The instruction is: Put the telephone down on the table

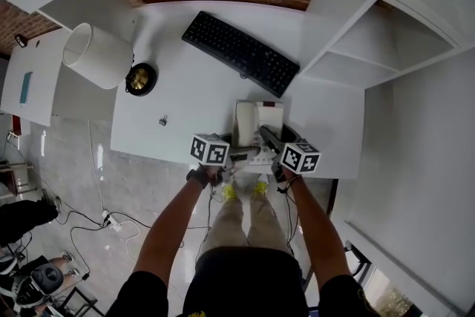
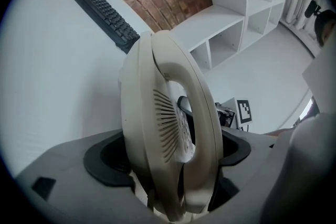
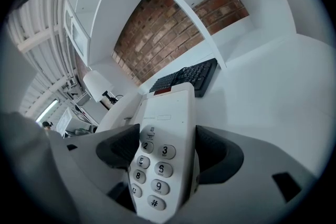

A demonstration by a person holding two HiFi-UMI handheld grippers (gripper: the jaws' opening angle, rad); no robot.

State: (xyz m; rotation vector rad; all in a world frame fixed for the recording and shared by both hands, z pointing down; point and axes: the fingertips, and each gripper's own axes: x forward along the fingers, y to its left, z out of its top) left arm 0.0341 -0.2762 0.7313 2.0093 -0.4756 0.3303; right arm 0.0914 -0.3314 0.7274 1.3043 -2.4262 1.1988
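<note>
1. I am judging this to be the set-down step. I am holding the cream plastic push-button telephone (image 1: 256, 122) over the near edge of the flat white surface (image 1: 185, 100), just short of the long black keyboard (image 1: 241, 52). I cannot tell whether its base is already resting there.
2. The left claw (image 1: 245, 154) is standing wide around the handset side (image 2: 168, 113), with both dark pads looking to be against its flanks.
3. The right claw (image 1: 269, 139) is gripping the keypad end (image 3: 157, 165), with a pad sitting tight on each side of the numbered buttons.
4. Next, I am thinking the telephone needs levelling, since it is showing tilted in both claw views. Then it needs its whole underside settled flat, far enough in from the edge not to tip off, before either claw is spread.
5. Both forearms (image 1: 174, 215) are reaching forward side by side, with the claws angling gently downward and converging on the telephone's near end.
</note>
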